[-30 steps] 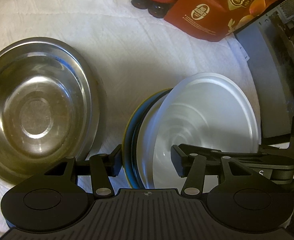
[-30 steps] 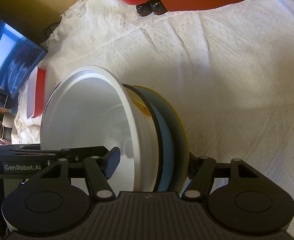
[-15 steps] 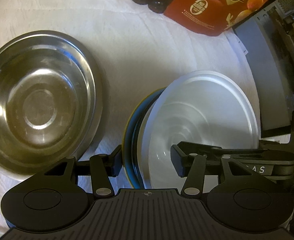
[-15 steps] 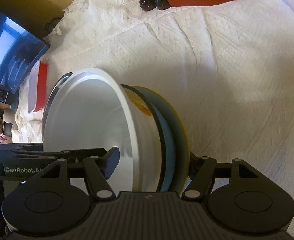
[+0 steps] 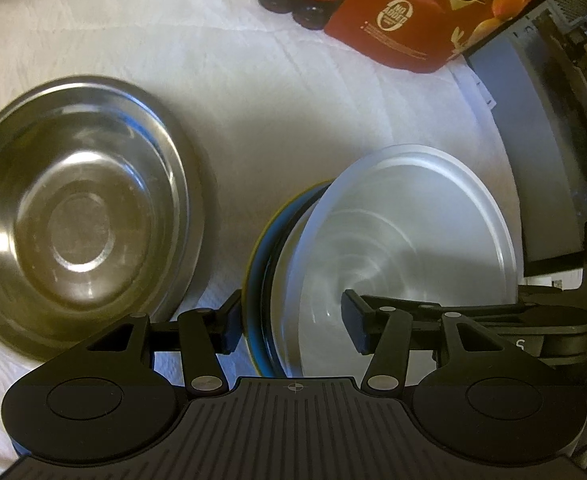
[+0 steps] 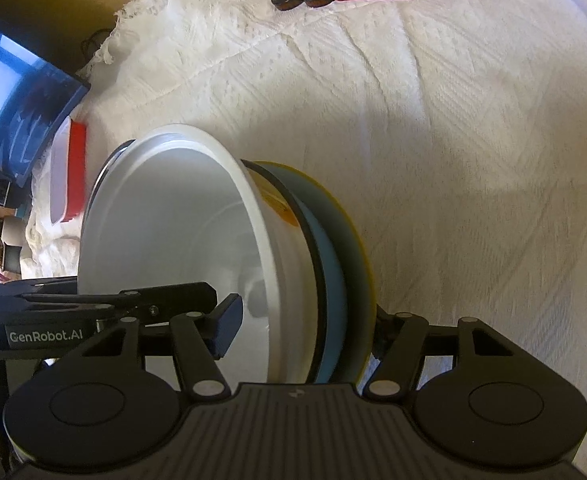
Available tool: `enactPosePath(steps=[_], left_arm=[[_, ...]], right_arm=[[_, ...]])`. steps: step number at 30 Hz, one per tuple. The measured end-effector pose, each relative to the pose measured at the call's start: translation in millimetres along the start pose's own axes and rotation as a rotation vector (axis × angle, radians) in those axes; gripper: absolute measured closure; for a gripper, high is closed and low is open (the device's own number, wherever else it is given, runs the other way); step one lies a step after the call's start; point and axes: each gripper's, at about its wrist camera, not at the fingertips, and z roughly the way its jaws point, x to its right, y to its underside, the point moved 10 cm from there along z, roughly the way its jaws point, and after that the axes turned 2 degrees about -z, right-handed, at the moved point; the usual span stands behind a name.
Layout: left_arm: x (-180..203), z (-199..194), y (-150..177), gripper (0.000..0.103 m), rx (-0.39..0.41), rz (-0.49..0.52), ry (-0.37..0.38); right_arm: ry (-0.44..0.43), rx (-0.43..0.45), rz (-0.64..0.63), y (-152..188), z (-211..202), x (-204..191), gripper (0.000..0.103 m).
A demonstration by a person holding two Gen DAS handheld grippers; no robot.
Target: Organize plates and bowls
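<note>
Here, stacked dishes [image 5: 393, 240] between both grippers

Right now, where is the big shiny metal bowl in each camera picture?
Left wrist view: the big shiny steel bowl fills the left side, resting on the white cloth, apart from the held dishes.
Right wrist view: mostly hidden; only a thin metal edge that may be it peeks out behind the white bowl's left rim.
Shared landmark: the white bowl, nested with a blue-and-yellow plate, sits between both grippers' fingers.
</note>
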Motion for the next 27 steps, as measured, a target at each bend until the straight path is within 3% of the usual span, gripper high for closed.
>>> enactPosePath(steps=[8, 13, 18, 22, 27], left_arm=[[13, -30, -15, 0.047, 0.079, 0.029, 0.044], [5, -59, -31, 0.047, 0.119, 0.043, 0.062], [-33, -94, -43, 0.047, 0.165, 0.024, 0.036], [-78, -113, -47, 0.047, 0.186, -0.023, -0.014], [-136, -104, -46, 0.046, 0.173, -0.123, -0.018]], right_arm=[[0.027, 0.092, -0.025, -15, -33, -18, 0.039], [0.039, 0.129, -0.071, -33, -45, -52, 0.038], [0.001, 0.133, -0.134, -49, -28, -104, 0.038], [-0.06, 0.061, -0.171, -53, 4, -145, 0.038], [-0.049, -0.016, -0.175, -54, 55, -169, 0.039]])
